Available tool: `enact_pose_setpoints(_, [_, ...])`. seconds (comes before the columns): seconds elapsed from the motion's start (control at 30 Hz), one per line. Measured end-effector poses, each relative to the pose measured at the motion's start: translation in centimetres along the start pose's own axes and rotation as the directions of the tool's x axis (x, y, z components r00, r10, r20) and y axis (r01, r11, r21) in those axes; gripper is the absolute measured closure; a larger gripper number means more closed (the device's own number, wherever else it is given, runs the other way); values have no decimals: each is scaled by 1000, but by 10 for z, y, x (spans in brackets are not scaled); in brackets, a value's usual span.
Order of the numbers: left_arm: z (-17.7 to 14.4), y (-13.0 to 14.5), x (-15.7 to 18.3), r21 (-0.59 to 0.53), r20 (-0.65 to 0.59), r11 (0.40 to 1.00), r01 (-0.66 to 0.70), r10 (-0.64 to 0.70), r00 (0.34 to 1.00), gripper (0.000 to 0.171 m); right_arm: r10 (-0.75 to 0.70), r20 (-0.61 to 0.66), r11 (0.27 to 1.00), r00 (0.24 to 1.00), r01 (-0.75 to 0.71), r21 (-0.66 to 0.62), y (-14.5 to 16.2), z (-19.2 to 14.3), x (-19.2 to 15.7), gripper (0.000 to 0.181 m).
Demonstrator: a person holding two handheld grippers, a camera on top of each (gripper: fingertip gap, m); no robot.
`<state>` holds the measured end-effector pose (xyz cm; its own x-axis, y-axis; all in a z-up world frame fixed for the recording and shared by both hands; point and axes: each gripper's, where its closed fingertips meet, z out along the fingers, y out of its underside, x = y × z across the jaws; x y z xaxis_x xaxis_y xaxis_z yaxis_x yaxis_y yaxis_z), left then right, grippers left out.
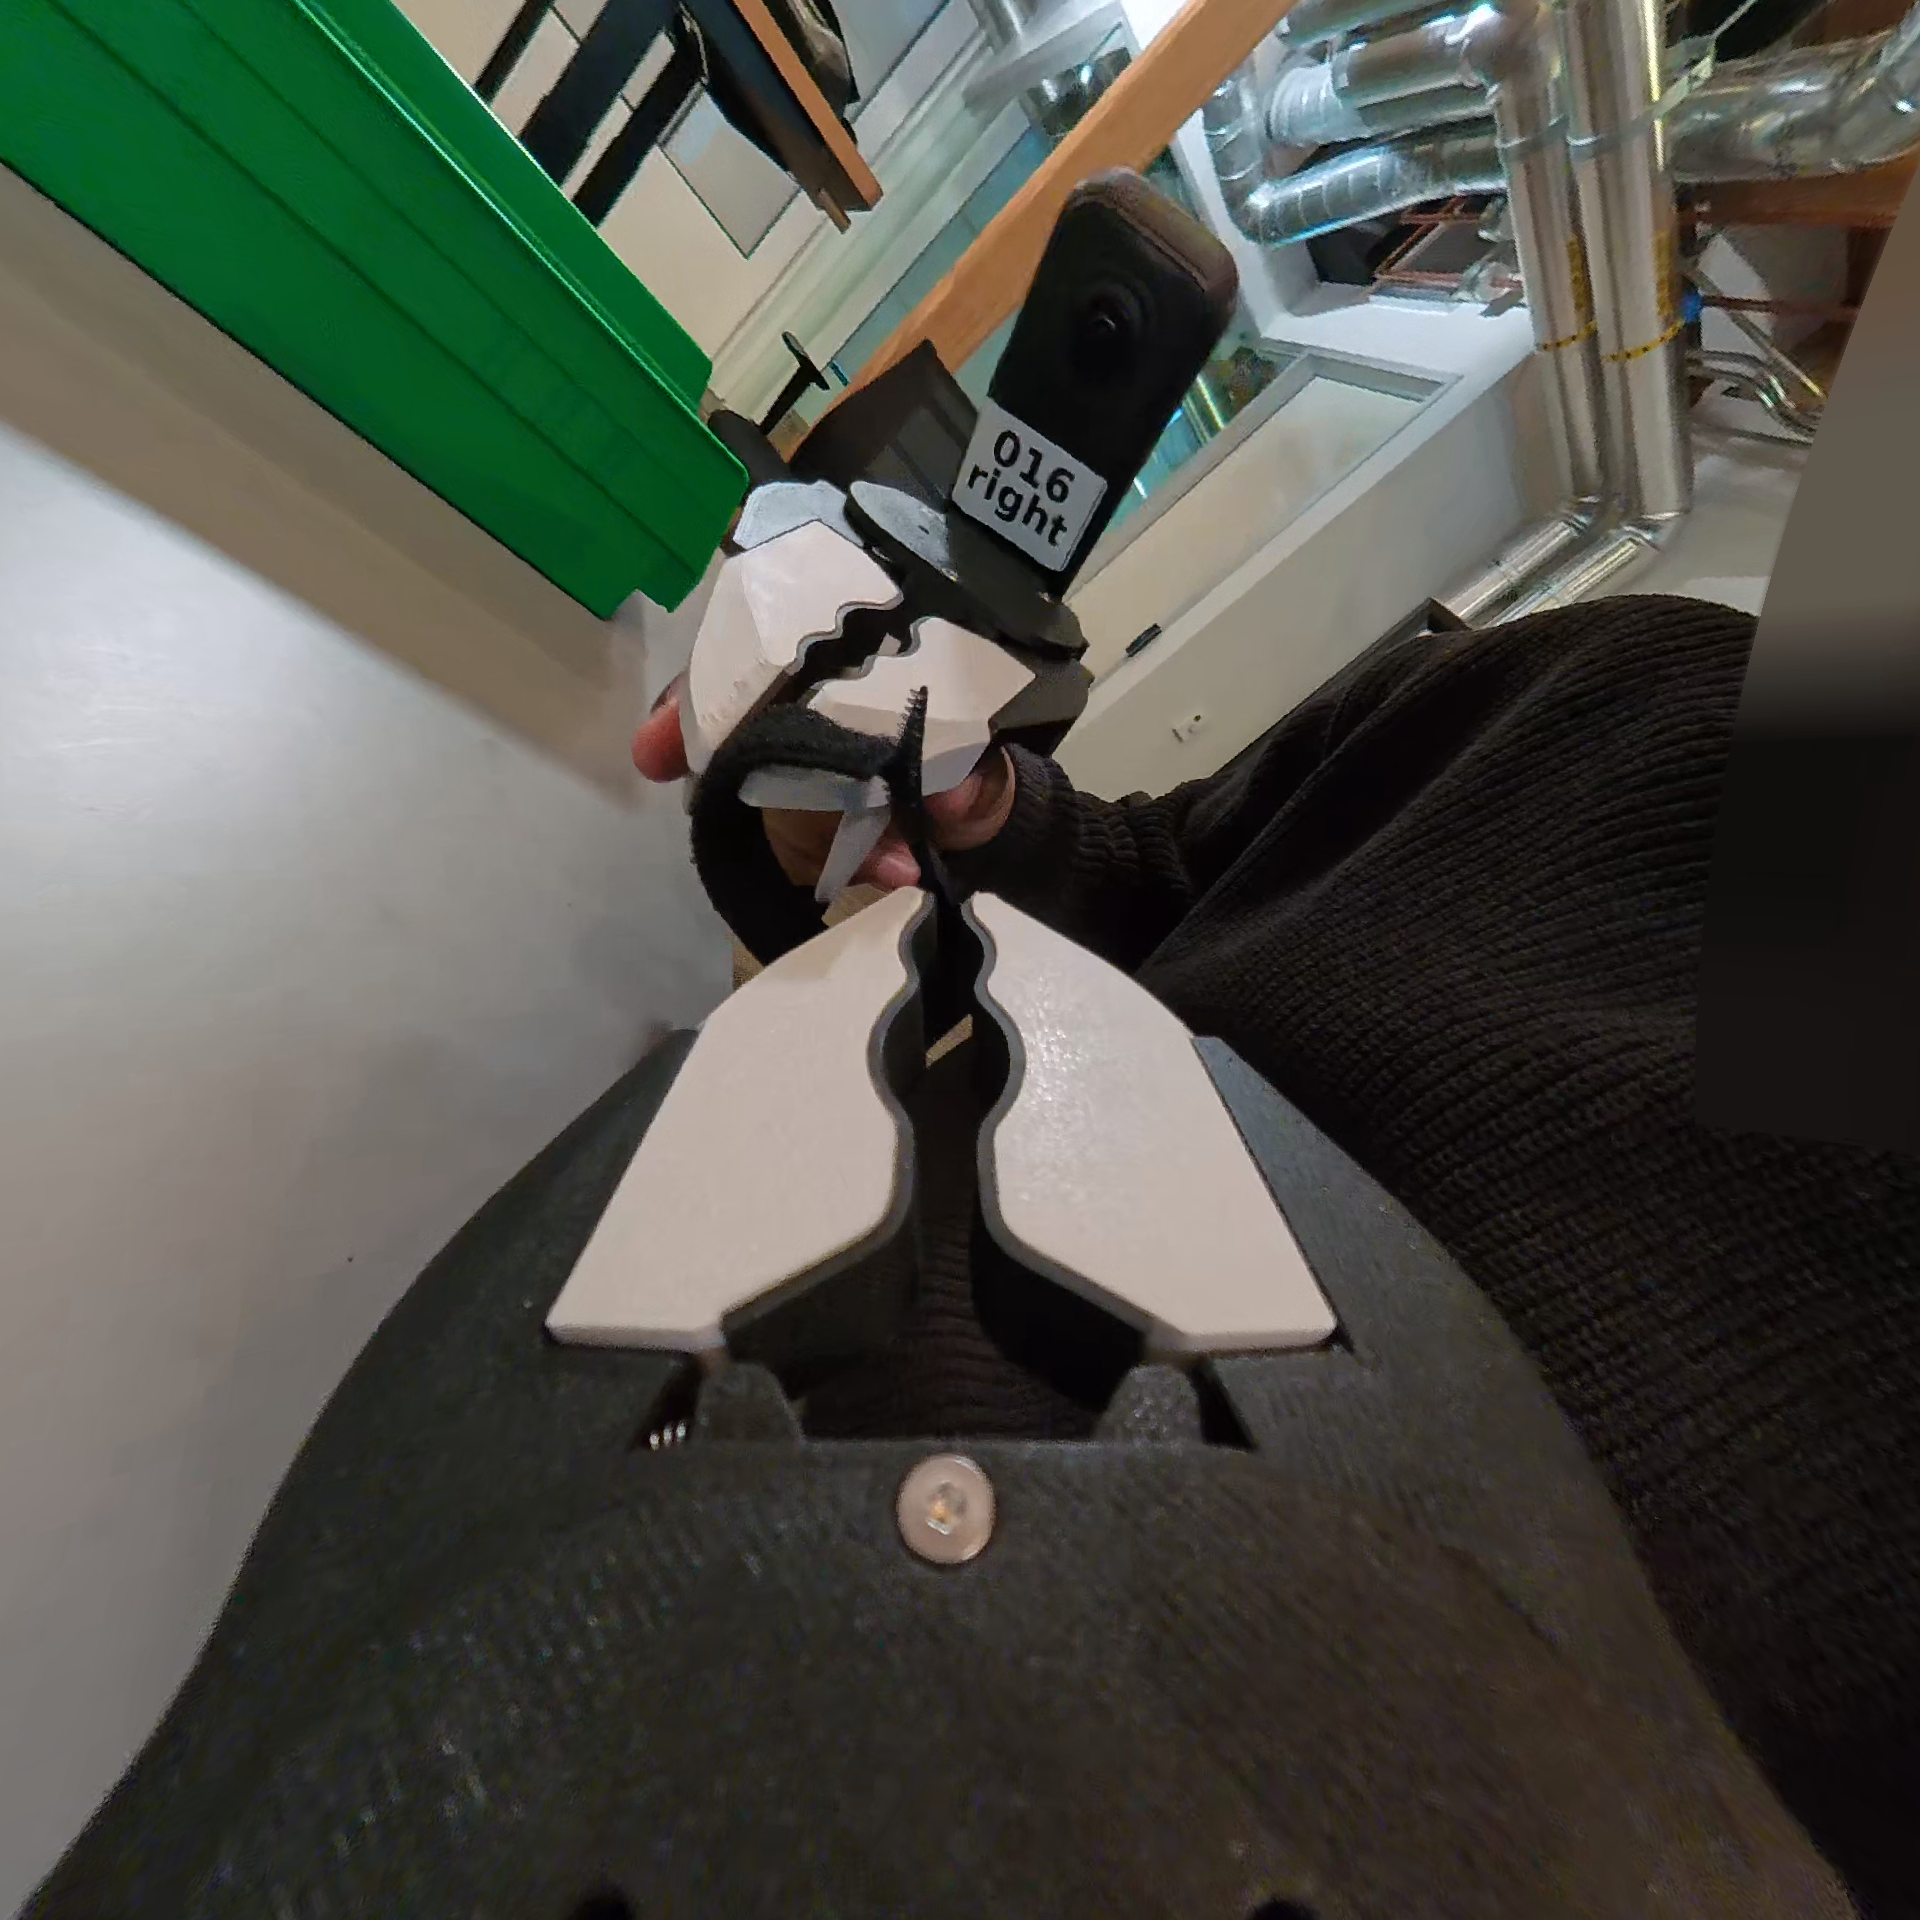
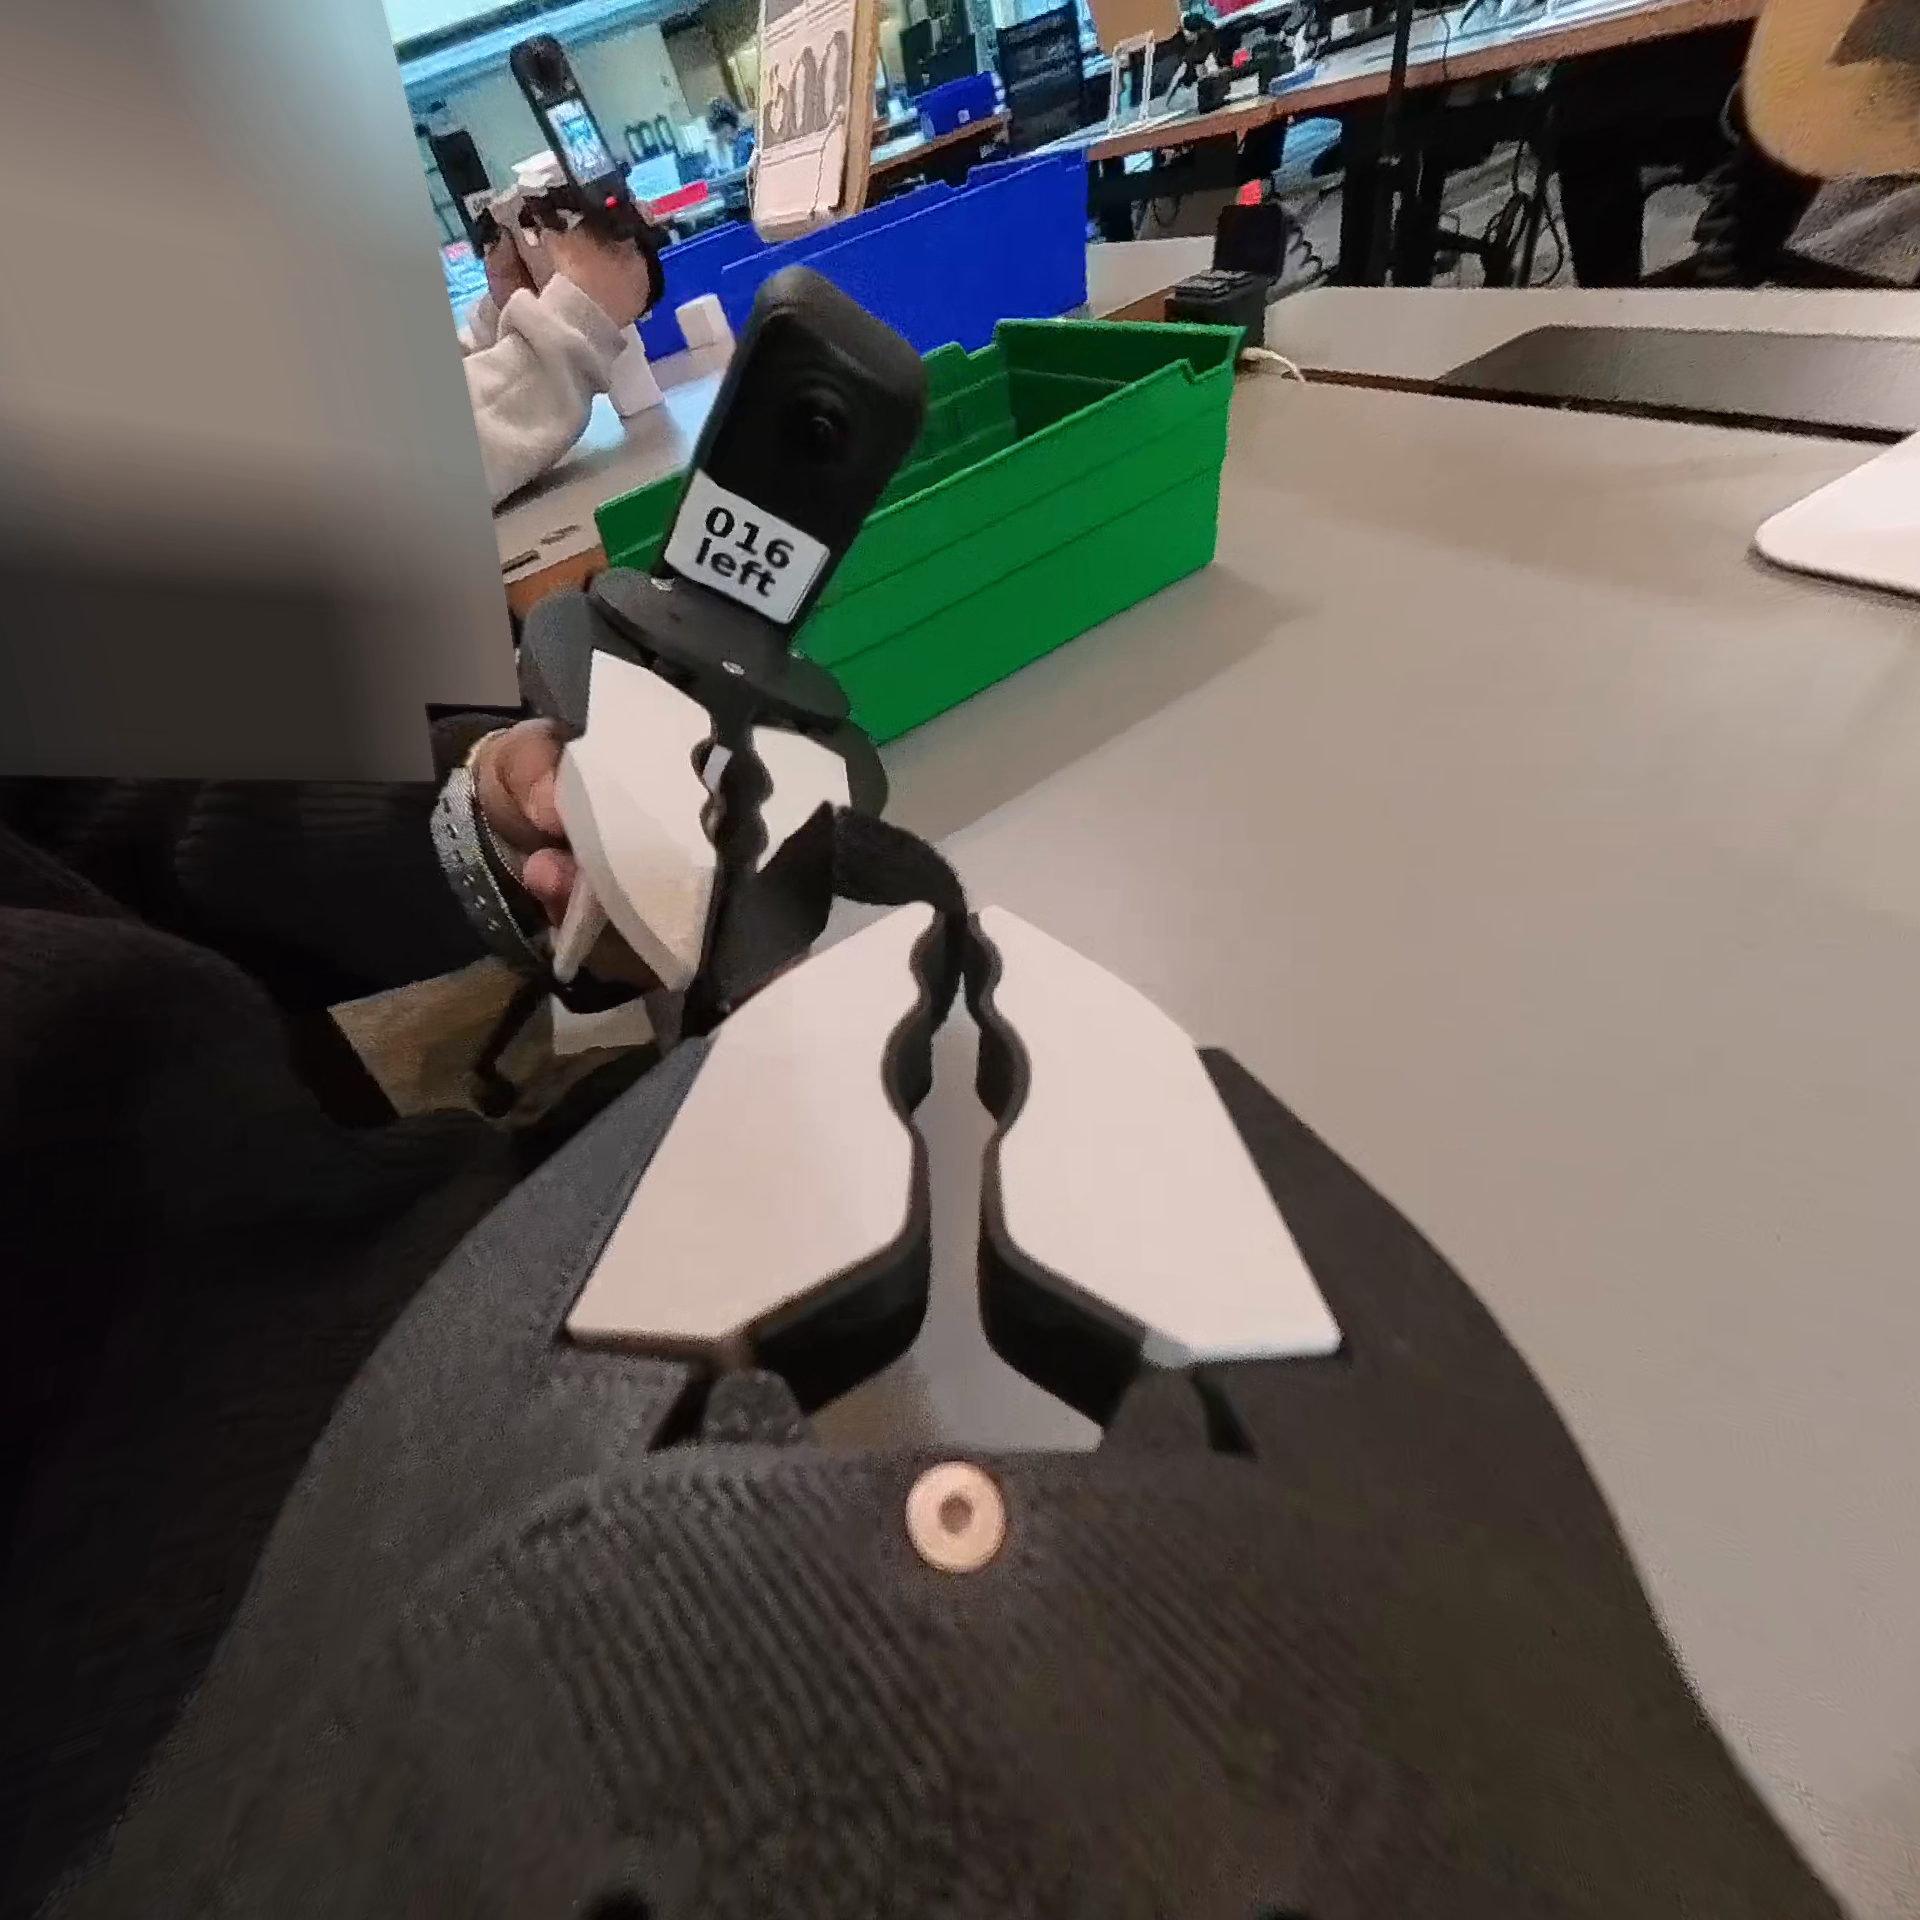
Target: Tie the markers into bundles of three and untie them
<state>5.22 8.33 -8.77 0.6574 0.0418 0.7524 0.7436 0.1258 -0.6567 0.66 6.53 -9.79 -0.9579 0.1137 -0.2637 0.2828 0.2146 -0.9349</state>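
Left claw [image 1: 943, 914] — nearly closed, pinching a black strap [image 2: 894, 847]; right claw [image 2: 961, 925] likewise pinches the strap's other end, holding it off the desk [image 2: 1455, 831]; green bin [image 2: 1039, 540] behind.

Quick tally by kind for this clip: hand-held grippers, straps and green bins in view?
hand-held grippers: 2 (left hand-held gripper, right hand-held gripper, both shut on the strap)
black strap: 1
green bin: 1
Total: 4
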Motion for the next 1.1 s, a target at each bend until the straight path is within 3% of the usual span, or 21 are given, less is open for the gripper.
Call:
enact_pose_setpoints(0.13, [-2,-3,0,14,0,1000,-1,1,1000,168,152,57,988,987,-153,2,1,1,1,179])
enact_pose_setpoints(0.33, [0,1,-3,-16,52,997,-74,74,996,167,406,144,914,902,-404,-46,11,4,0,179])
enact_pose_setpoints(0.53, [2,8,-7,-101,152,952,-288,301,941,167,426,138,905,894,-421,-65,15,5,-1,179])
enact_pose_setpoints(0.6, [4,10,-5,-122,160,931,-344,361,919,168,480,154,877,864,-475,-65,15,5,0,179])
enact_pose_setpoints(0.67, [8,18,8,-138,80,917,-374,386,919,167,540,130,841,832,-540,-38,16,3,11,179])
enact_pose_setpoints(0.77, [12,22,-3,-189,156,888,-418,448,880,166,601,182,789,778,-614,15,6,-8,24,179])
enact_pose_setpoints(1.1, [6,19,-10,-175,184,910,-376,405,895,156,566,185,803,803,-588,95,-6,-17,32,179])
